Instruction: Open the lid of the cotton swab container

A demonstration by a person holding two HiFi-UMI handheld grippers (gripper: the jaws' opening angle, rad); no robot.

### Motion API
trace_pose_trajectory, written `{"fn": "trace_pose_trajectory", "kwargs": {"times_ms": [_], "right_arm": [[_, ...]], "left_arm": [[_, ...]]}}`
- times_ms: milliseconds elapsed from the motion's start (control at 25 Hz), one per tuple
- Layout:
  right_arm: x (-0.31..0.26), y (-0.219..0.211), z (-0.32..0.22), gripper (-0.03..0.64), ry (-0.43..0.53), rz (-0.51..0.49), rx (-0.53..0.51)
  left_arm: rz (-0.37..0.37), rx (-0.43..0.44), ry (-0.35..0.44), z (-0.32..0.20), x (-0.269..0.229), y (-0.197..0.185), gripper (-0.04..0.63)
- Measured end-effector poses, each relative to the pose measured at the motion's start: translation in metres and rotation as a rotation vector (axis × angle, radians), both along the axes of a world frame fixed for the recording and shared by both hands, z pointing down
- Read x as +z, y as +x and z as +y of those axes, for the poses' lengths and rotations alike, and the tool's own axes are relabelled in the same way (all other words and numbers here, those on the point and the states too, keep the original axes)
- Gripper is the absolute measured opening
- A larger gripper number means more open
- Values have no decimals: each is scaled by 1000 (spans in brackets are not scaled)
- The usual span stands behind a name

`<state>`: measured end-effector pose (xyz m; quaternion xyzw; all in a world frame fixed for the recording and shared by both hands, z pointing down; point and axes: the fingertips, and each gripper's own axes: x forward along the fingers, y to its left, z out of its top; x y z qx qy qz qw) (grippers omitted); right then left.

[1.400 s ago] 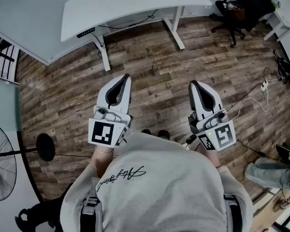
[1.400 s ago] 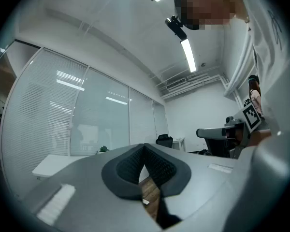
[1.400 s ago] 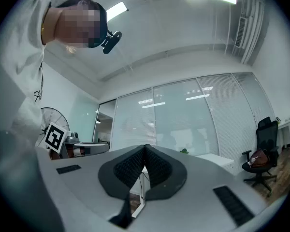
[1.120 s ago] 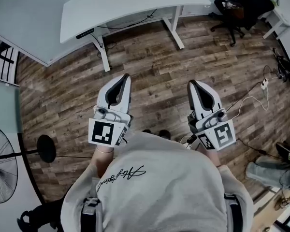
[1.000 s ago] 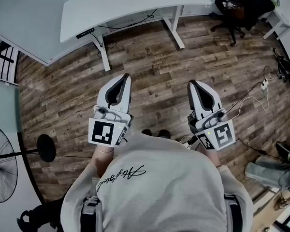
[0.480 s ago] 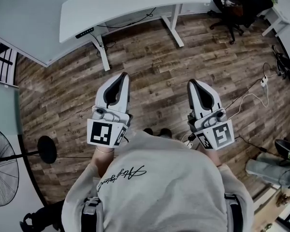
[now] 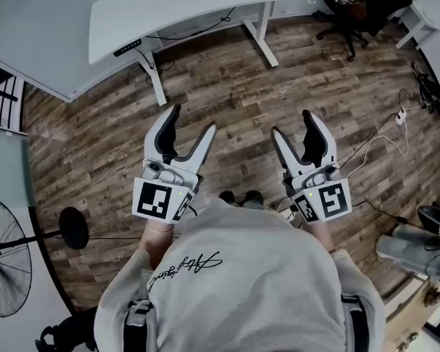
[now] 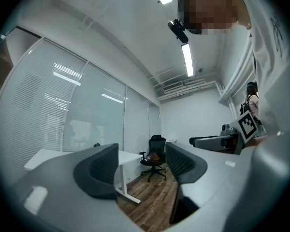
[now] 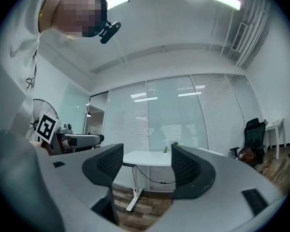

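Both grippers are held out level in front of the person's waist, above a wood floor. My left gripper (image 7: 192, 122) is open; its jaws have just been opening and only air lies between them. My right gripper (image 7: 292, 125) is open too, with jaws that have also just been opening on nothing. In the left gripper view the dark pads (image 8: 104, 170) frame a distant chair. In the right gripper view the pads (image 9: 106, 166) frame the white desk. No cotton swab container can be made out in any view.
A white desk (image 7: 169, 13) stands ahead, with small items at its far edge. A black office chair (image 7: 352, 6) is at the back right. A standing fan (image 7: 7, 262) is at the left, and cables (image 7: 396, 134) run over the floor at the right.
Both grippers were shut in the earlier frames and now stand open. The hands have stayed in about the same place.
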<state>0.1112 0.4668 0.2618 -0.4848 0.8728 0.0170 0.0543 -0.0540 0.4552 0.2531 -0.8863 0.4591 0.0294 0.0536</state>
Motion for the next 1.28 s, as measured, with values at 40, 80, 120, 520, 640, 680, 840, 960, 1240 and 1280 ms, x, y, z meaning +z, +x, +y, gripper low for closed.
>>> {"fn": "trace_pose_trajectory", "kwargs": {"times_ms": [40,80,120,520,640,680,840,960,1240,1280], "right_arm": [[2,0,-1,306,-7,-2,10],[5,0,-1,340,-12,-7,22],[7,2,0,377,-14,-14,34],[8,-8,-2,502,-16,-42,85],[9,-17,-3,503,-13,-32,89],[9,-21,-3,503,-9,-28,91],[15,-32,-3,503,-9,-14,99],[19,-36,-4,503,-23,-16,101],[15,-35,-27,502,-12,-9,87],[14,-34,-33,502,-8,-8,83]], "left_arm": [[-4,11,-4,1,2,2,309],[-8,14,-8,2,4,2,324],[-10,11,-9,2,5,2,344],[19,-13,19,3,-2,-26,408],[17,-17,10,1,2,-37,417],[15,-14,5,0,4,-40,417],[9,2,-14,-2,13,-51,419],[8,11,-22,-6,18,-55,419],[12,22,-8,-28,14,-47,419],[13,16,-3,-32,13,-46,419]]}}
